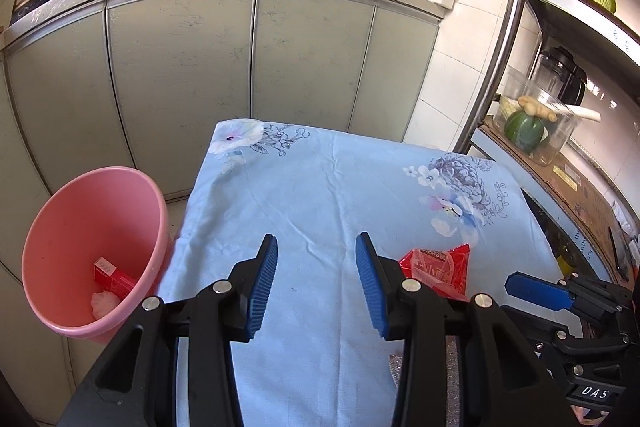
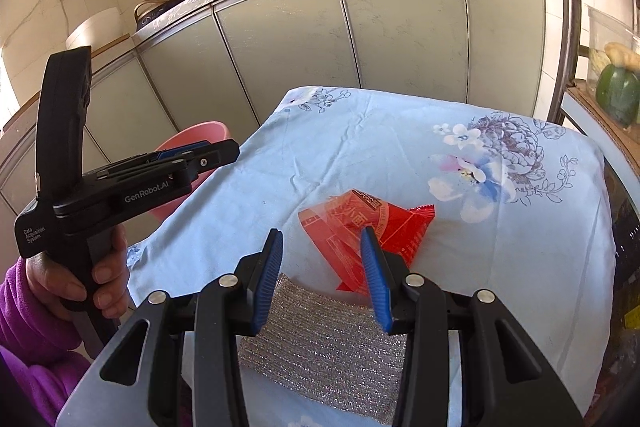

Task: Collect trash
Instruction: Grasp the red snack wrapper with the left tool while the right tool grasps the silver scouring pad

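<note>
Red wrapper lies flat, crimped end pointing right; both jaws released.

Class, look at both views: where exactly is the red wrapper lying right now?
The red wrapper lies on the blue floral cloth, just beyond the silver scouring pad and ahead of the right tongs, on the side away from the pink bin.

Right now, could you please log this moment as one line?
left gripper: open, empty | right gripper: open, empty | red wrapper: on cloth | pink bin: holds trash
</note>
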`<state>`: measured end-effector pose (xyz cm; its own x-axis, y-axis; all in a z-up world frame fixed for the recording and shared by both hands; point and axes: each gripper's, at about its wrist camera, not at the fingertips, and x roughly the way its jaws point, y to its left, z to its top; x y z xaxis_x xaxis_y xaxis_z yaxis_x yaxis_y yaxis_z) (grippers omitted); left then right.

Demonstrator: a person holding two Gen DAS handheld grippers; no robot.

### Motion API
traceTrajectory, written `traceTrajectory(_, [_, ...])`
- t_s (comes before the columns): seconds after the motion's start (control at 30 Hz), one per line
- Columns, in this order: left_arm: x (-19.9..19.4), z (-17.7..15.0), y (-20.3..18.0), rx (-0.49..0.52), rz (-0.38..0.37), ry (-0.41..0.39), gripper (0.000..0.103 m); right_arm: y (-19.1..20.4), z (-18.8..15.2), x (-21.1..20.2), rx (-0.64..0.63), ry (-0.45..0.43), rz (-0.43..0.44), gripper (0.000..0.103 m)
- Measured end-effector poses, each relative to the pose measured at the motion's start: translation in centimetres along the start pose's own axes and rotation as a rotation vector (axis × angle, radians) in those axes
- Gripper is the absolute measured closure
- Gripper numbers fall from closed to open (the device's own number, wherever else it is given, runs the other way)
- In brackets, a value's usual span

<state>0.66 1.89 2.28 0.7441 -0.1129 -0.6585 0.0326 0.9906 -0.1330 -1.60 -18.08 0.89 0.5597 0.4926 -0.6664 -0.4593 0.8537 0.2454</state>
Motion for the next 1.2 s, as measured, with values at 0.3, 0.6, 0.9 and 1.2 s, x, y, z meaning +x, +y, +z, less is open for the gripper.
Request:
traceTrajectory(0.3, [0.5,-0.1,-0.7,-0.002,-0.032,0.031,0.063,-0.7,-0.4,-0.3,0.006,0.001,-0.002,0.062])
traceTrajectory(0.6, [1.1,-0.3,-2.0,0.019,-0.064,0.057,0.063,-2.0,-1.5,-0.9,0.027,0.014,-0.030,0.062])
traceTrajectory(0.9, [2.2,-0.6,-3.2,0.024,-0.126,0.112,0.063,-5.1,-3.3,-2.0,0.087,0.016,-0.039,0.050])
traceTrajectory(1.2, [4.9,-1.3,-5.9,0.029,-0.210,0.229,0.063,-6.1,-4.7,-2.0,0.102,0.054,-0.003,0.050])
